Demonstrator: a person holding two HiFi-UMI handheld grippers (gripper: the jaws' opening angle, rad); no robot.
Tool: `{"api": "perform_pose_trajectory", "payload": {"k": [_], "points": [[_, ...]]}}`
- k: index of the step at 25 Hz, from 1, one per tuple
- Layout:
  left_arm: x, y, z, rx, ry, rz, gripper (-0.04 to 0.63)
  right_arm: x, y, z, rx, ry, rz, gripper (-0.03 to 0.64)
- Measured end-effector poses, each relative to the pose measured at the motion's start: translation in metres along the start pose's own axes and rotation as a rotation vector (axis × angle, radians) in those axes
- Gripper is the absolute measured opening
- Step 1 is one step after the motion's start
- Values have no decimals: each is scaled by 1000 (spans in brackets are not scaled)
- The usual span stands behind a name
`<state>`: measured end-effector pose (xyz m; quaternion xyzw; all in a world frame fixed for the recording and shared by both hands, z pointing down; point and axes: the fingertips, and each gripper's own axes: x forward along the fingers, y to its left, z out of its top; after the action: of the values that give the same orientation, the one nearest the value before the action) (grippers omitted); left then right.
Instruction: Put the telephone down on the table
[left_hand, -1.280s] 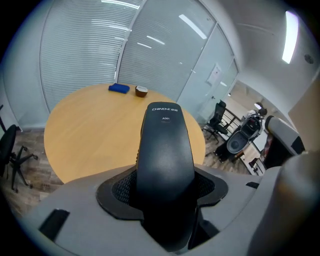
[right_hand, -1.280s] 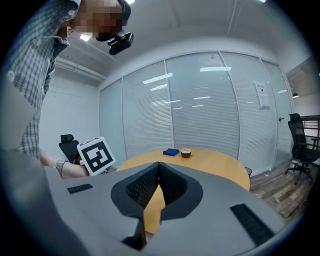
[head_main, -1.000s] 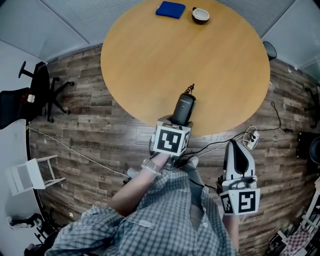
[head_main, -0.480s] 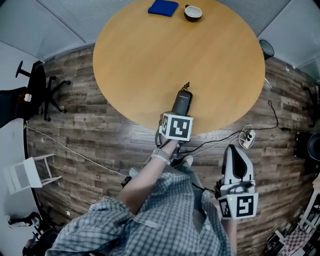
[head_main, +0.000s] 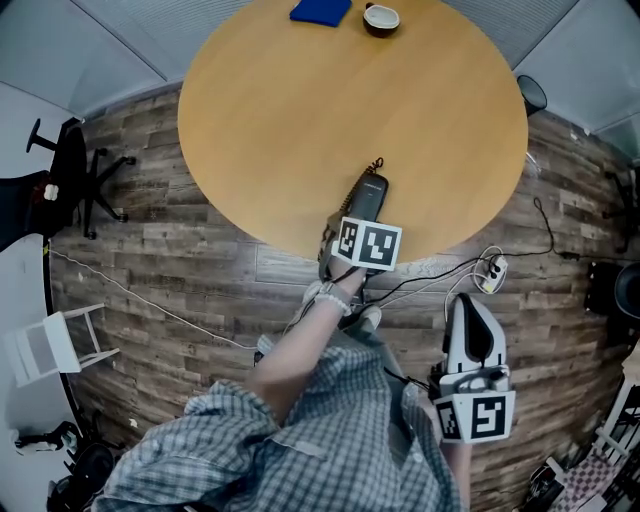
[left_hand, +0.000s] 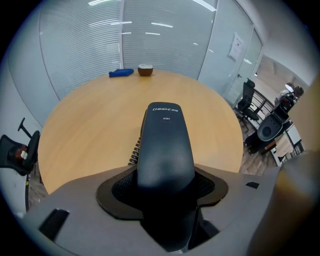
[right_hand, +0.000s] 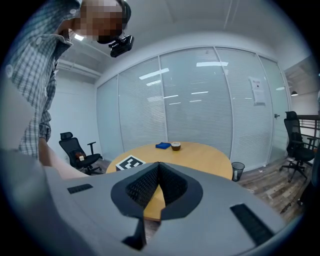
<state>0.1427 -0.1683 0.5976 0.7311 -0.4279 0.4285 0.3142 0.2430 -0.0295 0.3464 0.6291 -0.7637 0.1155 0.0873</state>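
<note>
The telephone (head_main: 366, 193) is a dark handset with a short coiled cord (head_main: 377, 163) at its far end. My left gripper (head_main: 362, 222) is shut on its near end and holds it over the near edge of the round wooden table (head_main: 300, 120). In the left gripper view the handset (left_hand: 165, 145) points away from me over the tabletop (left_hand: 90, 115), between the pads of the left gripper (left_hand: 165, 187). My right gripper (head_main: 472, 312) hangs low at my right side over the floor. Seen in its own view, the right gripper (right_hand: 158, 172) is shut with nothing in it.
A blue flat item (head_main: 320, 10) and a small bowl (head_main: 381, 17) sit at the table's far edge. A black office chair (head_main: 75, 170) and a white chair (head_main: 55, 345) stand to the left. A power strip with cables (head_main: 492, 275) lies on the floor, and a waste bin (head_main: 536, 97) stands to the right.
My left gripper has carried the telephone a little farther forward over the table's near edge. The right gripper has stayed at my side.
</note>
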Motion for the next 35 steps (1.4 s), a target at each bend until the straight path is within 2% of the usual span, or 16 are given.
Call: {"api": "perform_pose_trajectory", "payload": {"k": [4, 10, 18, 21, 25, 29, 30, 32, 35], "points": [[5, 1, -6, -4, 2, 23, 279, -3, -3, -2, 1, 7, -8, 9], [6, -1, -3, 8, -23, -4, 284, 1, 0, -3, 2, 8, 5, 9], [-5, -5, 0, 32, -56, -95, 318, 6, 12, 1, 0, -10, 29, 9], [-21, -2, 10, 61, -112, -108, 324, 9, 17, 3, -3, -17, 41, 9], [-54, 5, 20, 58, -200, -122, 325, 11, 24, 7, -4, -36, 51, 9], [-96, 12, 39, 82, -333, -145, 321, 13, 24, 13, -9, -59, 51, 9], [-107, 14, 45, 100, -370, -148, 301, 14, 23, 15, -11, -67, 52, 9], [-130, 17, 56, 145, -436, -148, 218, 18, 24, 20, -21, -85, 57, 9], [-160, 21, 66, 173, -501, -175, 158, 20, 27, 33, -44, -120, 64, 9]]}}
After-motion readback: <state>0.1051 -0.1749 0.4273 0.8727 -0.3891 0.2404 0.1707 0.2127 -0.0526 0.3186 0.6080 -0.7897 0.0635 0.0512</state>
